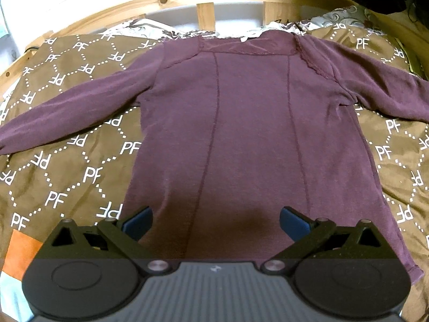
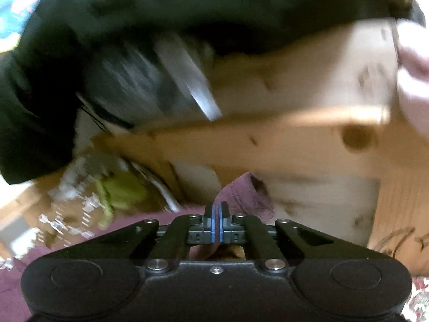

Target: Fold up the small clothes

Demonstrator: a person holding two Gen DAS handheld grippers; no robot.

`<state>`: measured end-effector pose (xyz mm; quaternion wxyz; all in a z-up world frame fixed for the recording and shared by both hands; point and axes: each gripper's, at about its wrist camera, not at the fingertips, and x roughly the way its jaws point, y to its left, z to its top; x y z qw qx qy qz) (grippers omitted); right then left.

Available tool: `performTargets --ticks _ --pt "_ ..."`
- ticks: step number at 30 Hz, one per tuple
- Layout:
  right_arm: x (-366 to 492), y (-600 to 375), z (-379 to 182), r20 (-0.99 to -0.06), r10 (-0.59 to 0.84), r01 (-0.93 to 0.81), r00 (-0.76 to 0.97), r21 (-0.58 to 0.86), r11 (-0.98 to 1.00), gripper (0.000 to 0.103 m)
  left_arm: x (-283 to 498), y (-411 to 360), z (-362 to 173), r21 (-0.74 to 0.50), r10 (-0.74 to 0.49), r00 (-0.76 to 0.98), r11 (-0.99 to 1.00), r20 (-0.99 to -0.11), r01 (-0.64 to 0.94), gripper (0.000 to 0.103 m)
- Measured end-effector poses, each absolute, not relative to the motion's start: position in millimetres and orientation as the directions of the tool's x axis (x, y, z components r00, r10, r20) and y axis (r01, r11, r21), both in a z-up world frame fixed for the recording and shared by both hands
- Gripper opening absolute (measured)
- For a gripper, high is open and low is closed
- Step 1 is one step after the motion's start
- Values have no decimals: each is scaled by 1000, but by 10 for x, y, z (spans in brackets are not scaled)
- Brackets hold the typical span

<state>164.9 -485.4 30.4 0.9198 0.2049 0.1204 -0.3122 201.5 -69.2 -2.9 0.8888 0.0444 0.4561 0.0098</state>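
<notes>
A maroon long-sleeved top (image 1: 249,134) lies flat on the bed with both sleeves spread out, neck toward the headboard. My left gripper (image 1: 215,221) is open above the hem, blue pads apart and holding nothing. In the right wrist view, which is blurred, my right gripper (image 2: 217,210) is shut on the sleeve cuff of the maroon top (image 2: 241,193), held up in front of the wooden bed frame.
A brown bedspread with white PF letters (image 1: 80,161) covers the bed. A wooden headboard (image 1: 206,13) runs along the far side. A black garment (image 2: 80,26) hangs over the wooden frame (image 2: 295,139) in the right wrist view.
</notes>
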Motion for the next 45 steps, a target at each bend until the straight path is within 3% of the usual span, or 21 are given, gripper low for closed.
performTargets --ticks 4,9,13,20,29,32,34,36,42,45 --pt "1640 -4590 692 -261 -420 488 869 320 812 2 2006 -582 0 67 56 585 998 -809 -4 103" --pt "1690 -4054 1083 -166 -180 225 970 313 923 2 1974 -337 74 29 66 600 997 -798 -71 103" --pt "1698 -3421 1201 -117 62 -33 991 230 973 2 1984 -78 130 20 100 612 990 -785 -137 103" --pt "1717 -2219 786 -232 446 -449 864 42 892 2 2011 338 154 12 158 604 971 -781 -239 103" --pt "1558 -1348 170 -445 585 -676 678 -64 734 3 1945 733 42 37 222 568 947 -793 -319 103" --pt "1534 -1265 61 -494 605 -715 624 -49 698 25 1944 793 4 33 225 563 943 -795 -331 103" --pt "1492 -1268 2 -518 623 -740 586 -30 672 52 1945 828 -8 23 223 566 941 -794 -338 103" --pt "1424 -1362 -35 -530 642 -756 555 0 654 65 1928 849 -14 -5 199 591 946 -781 -325 103" --pt "1637 -1807 19 -545 598 -699 588 30 714 84 1868 725 -32 -96 35 715 985 -698 -141 103" --pt "1920 -2079 71 -555 511 -609 657 10 793 85 1920 622 -99 -162 -80 709 986 -701 -49 103"
